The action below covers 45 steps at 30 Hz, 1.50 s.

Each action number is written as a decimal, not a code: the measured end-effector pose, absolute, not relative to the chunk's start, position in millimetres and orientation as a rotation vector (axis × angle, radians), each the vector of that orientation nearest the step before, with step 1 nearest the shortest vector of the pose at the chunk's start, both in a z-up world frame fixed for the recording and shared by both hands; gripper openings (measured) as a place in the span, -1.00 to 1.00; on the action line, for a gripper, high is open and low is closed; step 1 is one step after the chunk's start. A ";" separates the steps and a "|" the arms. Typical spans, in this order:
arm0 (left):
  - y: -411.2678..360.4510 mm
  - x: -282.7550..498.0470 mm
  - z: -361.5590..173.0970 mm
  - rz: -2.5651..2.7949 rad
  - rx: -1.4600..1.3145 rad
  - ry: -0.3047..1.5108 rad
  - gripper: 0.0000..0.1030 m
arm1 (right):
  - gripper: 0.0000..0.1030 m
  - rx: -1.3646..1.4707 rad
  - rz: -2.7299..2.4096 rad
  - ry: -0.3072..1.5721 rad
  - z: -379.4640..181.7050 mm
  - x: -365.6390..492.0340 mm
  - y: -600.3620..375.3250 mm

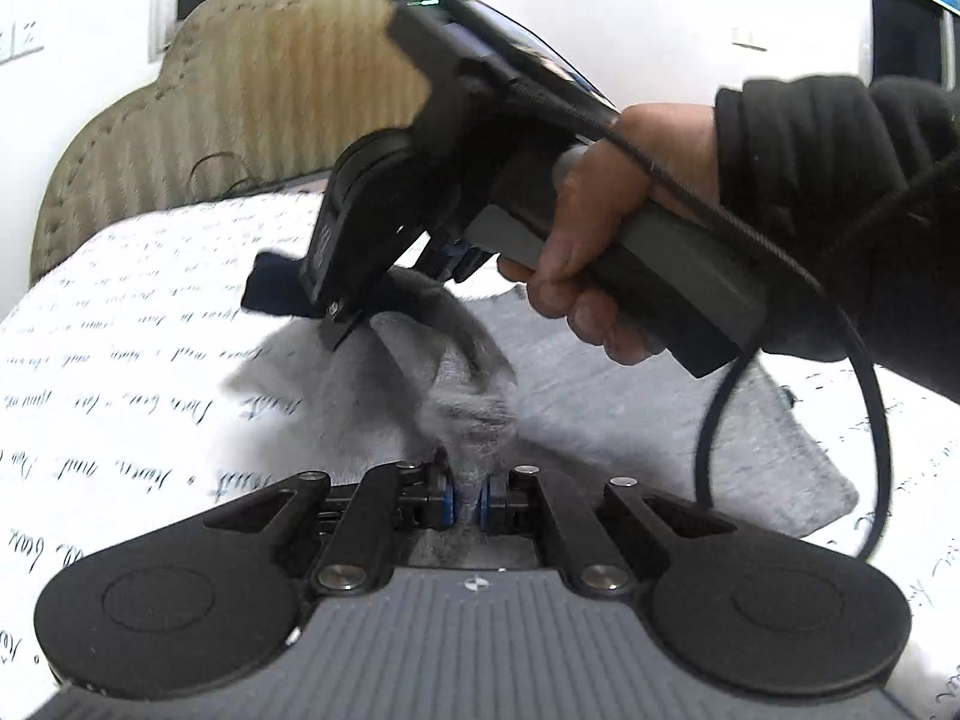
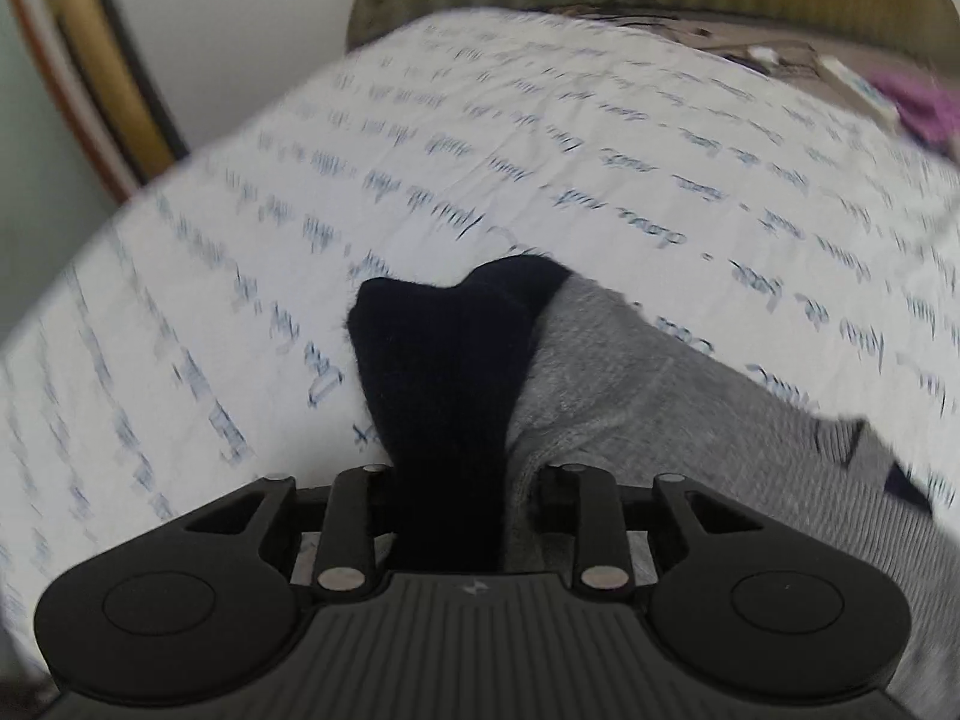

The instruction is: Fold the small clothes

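Note:
A grey sock (image 1: 462,402) with a dark navy end (image 1: 270,288) is lifted off the white bed sheet (image 1: 120,360) between my two grippers. My left gripper (image 1: 467,504) is shut on a bunched grey part of it. My right gripper (image 1: 348,324), held by a hand (image 1: 600,228) in a black sleeve, reaches in from above. In the right wrist view the navy end (image 2: 444,360) and grey knit (image 2: 600,372) fill the jaws of the right gripper (image 2: 459,498), which is shut on the sock; its pads are hidden by the cloth.
Another flat grey piece (image 1: 690,420) lies on the sheet to the right, also seen ribbed (image 2: 780,480) in the right wrist view. A padded beige headboard (image 1: 240,90) stands behind. A black cable (image 1: 714,432) hangs from the right gripper. Purple cloth (image 2: 924,102) lies at the far right.

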State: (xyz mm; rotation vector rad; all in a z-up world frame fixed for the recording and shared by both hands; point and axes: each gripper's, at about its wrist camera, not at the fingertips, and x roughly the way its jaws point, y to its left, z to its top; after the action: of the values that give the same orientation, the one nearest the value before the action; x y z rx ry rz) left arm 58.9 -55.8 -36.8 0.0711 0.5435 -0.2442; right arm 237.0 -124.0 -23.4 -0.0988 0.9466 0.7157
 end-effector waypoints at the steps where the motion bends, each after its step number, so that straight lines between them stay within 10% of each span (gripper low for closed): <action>1: -58.1 58.2 -34.4 -0.257 0.077 0.537 -0.89 | -0.62 -0.034 0.720 0.953 -21.4 239.2 -136.7; 24: -209.1 74.3 -70.0 -0.595 0.217 0.637 -0.88 | -0.72 0.542 0.487 0.946 -76.0 231.4 -395.1; 32: -164.5 69.7 -46.6 -0.713 0.030 0.612 -0.37 | -0.80 0.527 0.453 0.904 -82.6 224.3 -410.5; 35: -104.8 78.0 -19.2 -0.677 -0.111 0.509 0.36 | -0.58 0.647 0.455 0.874 -85.5 210.4 -433.4; 38: -50.7 116.7 -16.2 -0.526 -0.237 0.507 0.48 | 0.67 0.719 0.451 0.783 -79.8 191.0 -455.7; 45: -4.5 236.8 -89.3 -0.407 -0.715 0.895 0.33 | 0.78 0.749 0.451 0.830 -98.6 201.4 -456.9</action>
State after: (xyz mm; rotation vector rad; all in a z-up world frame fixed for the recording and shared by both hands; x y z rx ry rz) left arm 236.8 -4.5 -89.3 -0.7149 0.8952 -0.4068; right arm 201.4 -456.9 -98.6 0.7495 0.8304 0.4510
